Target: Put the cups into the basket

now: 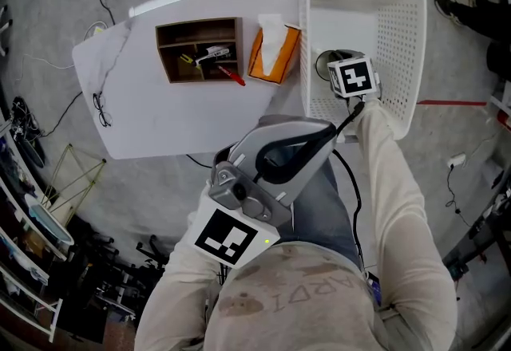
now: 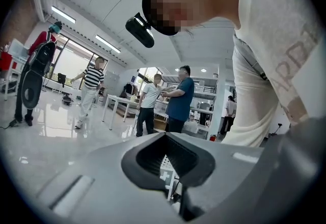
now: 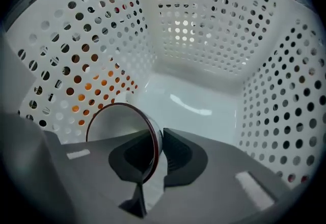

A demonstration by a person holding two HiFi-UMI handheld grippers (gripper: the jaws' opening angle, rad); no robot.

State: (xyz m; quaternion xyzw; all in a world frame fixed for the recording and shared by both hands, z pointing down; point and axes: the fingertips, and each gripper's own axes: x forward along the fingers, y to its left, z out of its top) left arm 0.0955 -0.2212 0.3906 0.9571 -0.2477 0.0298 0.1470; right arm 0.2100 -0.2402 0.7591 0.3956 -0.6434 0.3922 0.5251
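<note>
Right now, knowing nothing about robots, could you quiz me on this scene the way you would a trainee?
1. True or false: the right gripper is shut on the rim of a cup, down inside the white basket.
2. What stands right beside the wooden organizer on the table? A) an orange tissue box B) a kettle C) a laptop
3. Fill in: the left gripper, raised near the person's chest, holds ____.

Key: 1 true; 2 A; 3 nothing.

White worktop [image 1: 160, 118] carries wooden organizer [image 1: 200, 49] and orange tissue box [image 1: 274, 54]; basket [image 1: 399, 30] at right end.
</note>
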